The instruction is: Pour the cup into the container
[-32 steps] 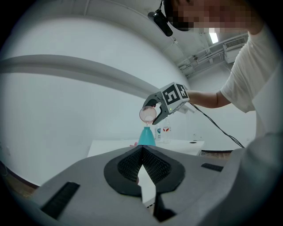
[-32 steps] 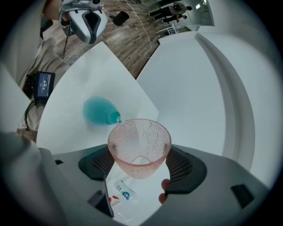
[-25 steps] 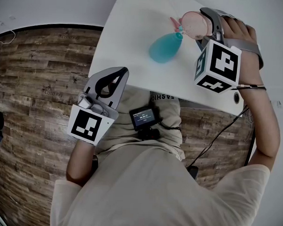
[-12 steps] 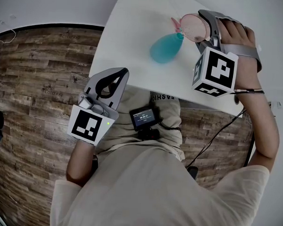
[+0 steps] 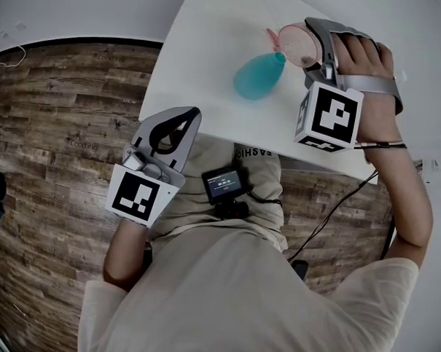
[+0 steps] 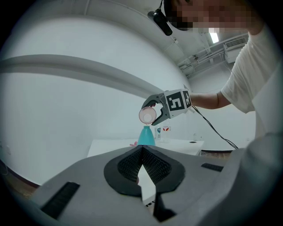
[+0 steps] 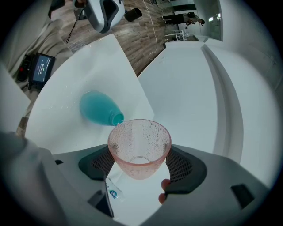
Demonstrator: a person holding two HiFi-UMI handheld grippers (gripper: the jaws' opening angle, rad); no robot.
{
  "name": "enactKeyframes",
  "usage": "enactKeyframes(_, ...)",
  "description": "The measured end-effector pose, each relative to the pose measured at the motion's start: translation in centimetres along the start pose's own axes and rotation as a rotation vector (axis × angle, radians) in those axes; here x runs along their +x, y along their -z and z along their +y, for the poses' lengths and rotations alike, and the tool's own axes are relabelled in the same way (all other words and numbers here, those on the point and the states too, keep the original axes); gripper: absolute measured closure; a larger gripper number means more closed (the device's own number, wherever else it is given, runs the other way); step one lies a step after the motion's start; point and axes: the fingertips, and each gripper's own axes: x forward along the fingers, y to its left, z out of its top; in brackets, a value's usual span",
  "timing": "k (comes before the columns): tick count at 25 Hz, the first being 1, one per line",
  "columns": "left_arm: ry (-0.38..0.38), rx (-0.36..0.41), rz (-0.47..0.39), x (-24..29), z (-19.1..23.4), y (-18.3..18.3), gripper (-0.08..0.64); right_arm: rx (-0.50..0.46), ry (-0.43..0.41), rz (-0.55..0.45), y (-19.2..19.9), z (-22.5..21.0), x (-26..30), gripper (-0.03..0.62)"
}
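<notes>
A teal narrow-necked container (image 5: pixel 257 75) stands on the white table (image 5: pixel 211 54). My right gripper (image 5: pixel 313 48) is shut on a clear pink cup (image 5: pixel 298 42) and holds it tipped on its side, rim right by the container's mouth. In the right gripper view the pink cup (image 7: pixel 139 148) sits between the pads, beaded with droplets and with no liquid visible inside, above the teal container (image 7: pixel 101 109). My left gripper (image 5: pixel 168 129) hangs shut and empty off the table's near edge. From the left gripper view, the cup (image 6: pixel 147 115) hovers over the container (image 6: pixel 146 136).
A small pink item (image 5: pixel 272 37) lies on the table beside the container. A small labelled bottle (image 7: pixel 112 190) stands below the cup. A screen device (image 5: pixel 224 185) hangs on the person's chest, and a cable (image 5: pixel 335 213) runs off the table's right edge. Wooden floor lies to the left.
My right gripper has shifted slightly left and away with the cup, turning a little. The left gripper and the container have not moved.
</notes>
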Motion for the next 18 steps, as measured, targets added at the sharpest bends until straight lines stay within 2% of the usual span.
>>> enactKeyframes(5,0.004,0.005,0.000,0.1,-0.2,0.1,0.549,-0.073,0.086,0.004,-0.6,-0.5,-0.3,0.222)
enactKeyframes(12,0.005,-0.001,0.007,0.3,-0.3,0.1,0.549,-0.137,0.144,-0.028,-1.1,-0.1,-0.4,0.222)
enactKeyframes(18,0.007,-0.003,0.024,0.7,-0.7,0.2,0.549,-0.332,0.316,-0.028,-1.4,-0.8,-0.7,0.222)
